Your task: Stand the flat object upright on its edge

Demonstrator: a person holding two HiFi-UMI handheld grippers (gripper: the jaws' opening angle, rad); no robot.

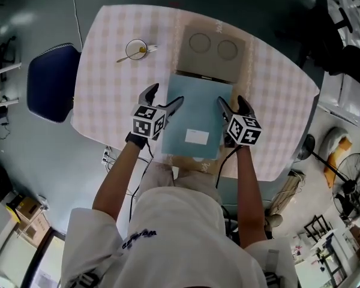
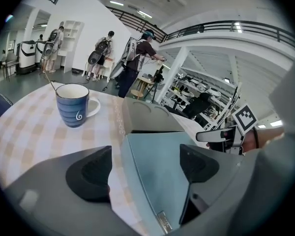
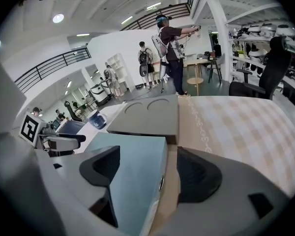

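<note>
One blue mug [image 1: 135, 48] with one spoon [image 1: 125, 57] at ten o'clock on the checked table [image 1: 102, 95]. One left gripper [image 1: 167, 95] at nine o'clock of the single flat teal box [image 1: 198, 116], jaws wide apart astride its left edge, clamping nothing; box lying flat at centre, far end just beside one grey tray [image 1: 213, 53] with two round hollows at twelve. One right gripper [image 1: 231, 101] at three o'clock of the box, jaws less wide, astride the right edge, pads not pressing.

Pale teal box [image 1: 198, 116], pink checked tablecloth [image 1: 108, 71], blue striped mug [image 2: 73, 104]
</note>
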